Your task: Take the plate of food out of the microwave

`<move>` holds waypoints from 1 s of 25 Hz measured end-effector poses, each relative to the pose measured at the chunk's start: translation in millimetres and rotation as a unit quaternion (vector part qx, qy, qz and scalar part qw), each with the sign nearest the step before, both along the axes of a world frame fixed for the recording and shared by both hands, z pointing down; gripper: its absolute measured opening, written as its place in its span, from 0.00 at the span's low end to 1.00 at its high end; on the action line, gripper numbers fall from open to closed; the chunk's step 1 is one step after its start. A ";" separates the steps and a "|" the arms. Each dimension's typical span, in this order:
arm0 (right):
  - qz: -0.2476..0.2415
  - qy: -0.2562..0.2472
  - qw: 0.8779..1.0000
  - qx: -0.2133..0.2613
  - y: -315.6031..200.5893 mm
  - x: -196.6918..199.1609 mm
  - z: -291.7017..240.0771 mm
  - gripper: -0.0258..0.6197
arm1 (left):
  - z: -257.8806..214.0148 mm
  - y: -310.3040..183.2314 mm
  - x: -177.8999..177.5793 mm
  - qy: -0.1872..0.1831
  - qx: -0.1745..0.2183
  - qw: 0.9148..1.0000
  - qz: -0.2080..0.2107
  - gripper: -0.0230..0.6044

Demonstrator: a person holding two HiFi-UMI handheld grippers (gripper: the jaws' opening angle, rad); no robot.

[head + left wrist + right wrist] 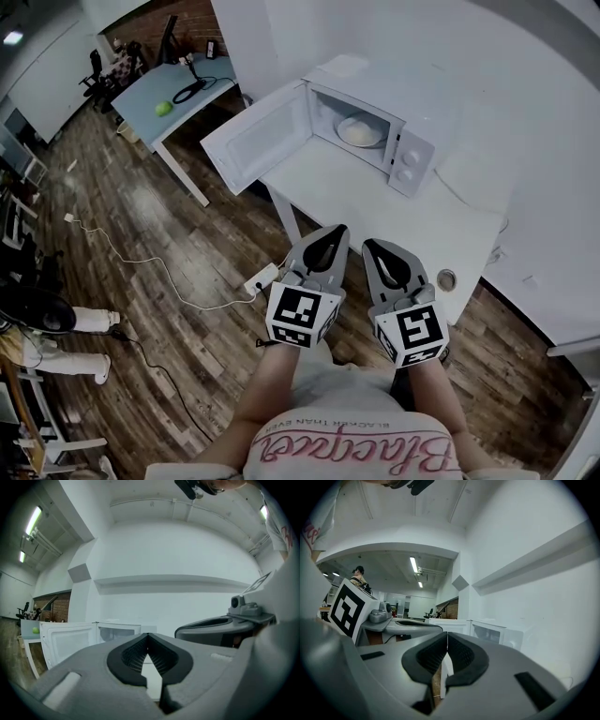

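A white table carried the microwave at its 12 o'clock end, door swung open toward 9 o'clock. A small round thing sat near the table's 5 o'clock edge. On the wooden floor, at 8 o'clock of the table, lay a white power strip. A light-blue desk at 10 o'clock bore a green ball.
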State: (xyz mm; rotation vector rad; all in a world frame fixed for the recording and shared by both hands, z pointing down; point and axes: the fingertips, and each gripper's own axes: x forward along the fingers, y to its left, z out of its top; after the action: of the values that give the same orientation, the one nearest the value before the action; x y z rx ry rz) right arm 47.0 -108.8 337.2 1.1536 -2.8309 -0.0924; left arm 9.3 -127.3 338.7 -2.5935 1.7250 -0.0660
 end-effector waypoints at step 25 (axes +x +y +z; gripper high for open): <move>0.102 -0.003 0.994 -0.036 -162.4 -83.4 16.3 0.06 | 15.0 -173.5 -76.4 0.006 -0.024 0.994 0.109 0.05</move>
State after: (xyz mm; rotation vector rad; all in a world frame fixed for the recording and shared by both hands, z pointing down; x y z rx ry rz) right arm -36.4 -271.3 353.5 1.4203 -2.6784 0.0270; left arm -67.0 -300.8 353.7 -2.8048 1.4497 -0.0874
